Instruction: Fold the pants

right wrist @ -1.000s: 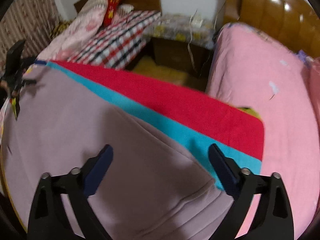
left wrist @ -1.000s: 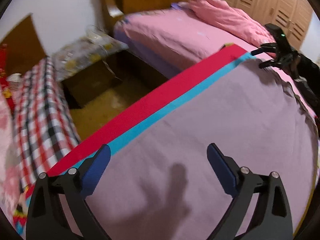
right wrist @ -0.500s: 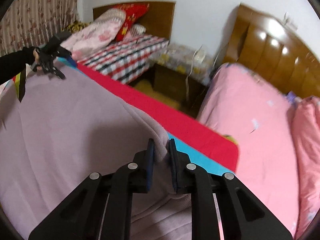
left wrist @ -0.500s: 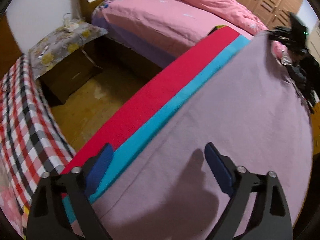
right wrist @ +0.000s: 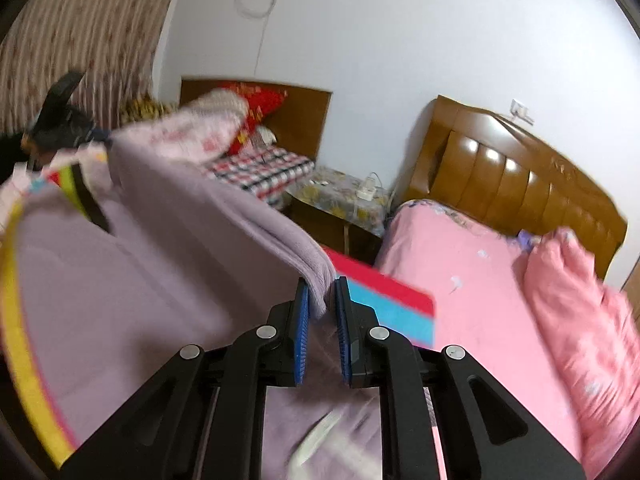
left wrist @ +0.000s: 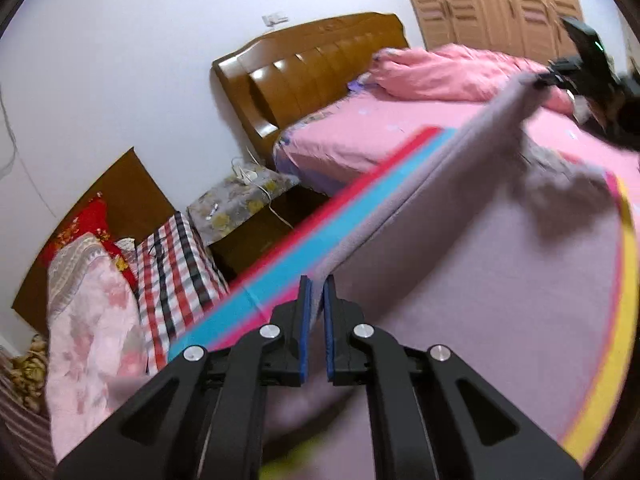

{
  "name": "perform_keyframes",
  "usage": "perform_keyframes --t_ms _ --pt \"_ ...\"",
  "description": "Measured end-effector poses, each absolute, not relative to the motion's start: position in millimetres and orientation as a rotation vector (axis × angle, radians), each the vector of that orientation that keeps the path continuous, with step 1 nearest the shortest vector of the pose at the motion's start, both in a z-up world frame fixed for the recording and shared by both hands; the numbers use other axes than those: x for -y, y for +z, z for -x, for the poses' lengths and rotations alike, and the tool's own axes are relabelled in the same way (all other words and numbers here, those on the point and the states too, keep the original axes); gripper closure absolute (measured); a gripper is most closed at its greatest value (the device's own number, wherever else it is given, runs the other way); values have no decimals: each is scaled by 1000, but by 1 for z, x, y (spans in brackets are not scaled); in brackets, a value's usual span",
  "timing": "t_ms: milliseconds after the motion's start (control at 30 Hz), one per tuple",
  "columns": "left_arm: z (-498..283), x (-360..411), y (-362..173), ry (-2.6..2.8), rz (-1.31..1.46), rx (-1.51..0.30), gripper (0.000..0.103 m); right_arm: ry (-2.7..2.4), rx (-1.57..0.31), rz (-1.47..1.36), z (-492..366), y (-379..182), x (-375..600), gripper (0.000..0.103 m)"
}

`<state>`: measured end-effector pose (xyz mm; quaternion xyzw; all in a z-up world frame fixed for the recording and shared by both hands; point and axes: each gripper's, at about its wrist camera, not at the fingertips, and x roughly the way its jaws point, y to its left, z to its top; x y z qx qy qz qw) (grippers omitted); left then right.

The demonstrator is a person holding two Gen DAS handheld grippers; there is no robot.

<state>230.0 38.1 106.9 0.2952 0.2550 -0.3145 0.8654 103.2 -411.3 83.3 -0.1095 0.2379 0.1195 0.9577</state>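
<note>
Left wrist view first: left gripper has just been closing, from wide apart over flat cloth to a narrow pinch on one end of the pants' far edge. A second ago the lilac cloth lay spread flat on the mat, beside its blue and red stripes; now that edge stands up as a taut ridge running to the right gripper at the upper right, which pinches the other end. Behind, the pink bed and nightstand sit much lower in view than before — the gripper has tipped upward.

Right wrist view: right gripper clamps a thick bunch of pants, its jaws narrow, as half a second ago. The ridge runs up-left to the left gripper. The mat's red-and-blue corner shows just past the fingers.

Judgement: both ends are gripped and raised off the mat — the fold-over toward the near edge looks under way.
</note>
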Motion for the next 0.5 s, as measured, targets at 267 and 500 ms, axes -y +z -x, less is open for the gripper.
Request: perform_keyframes --t_ms 267,500 --pt "-154 -53 -19 -634 -467 -782 90 231 -768 117 -35 -34 388 80" --pt "-130 -107 23 -576 62 -689 2 169 -632 -209 24 -12 397 27"
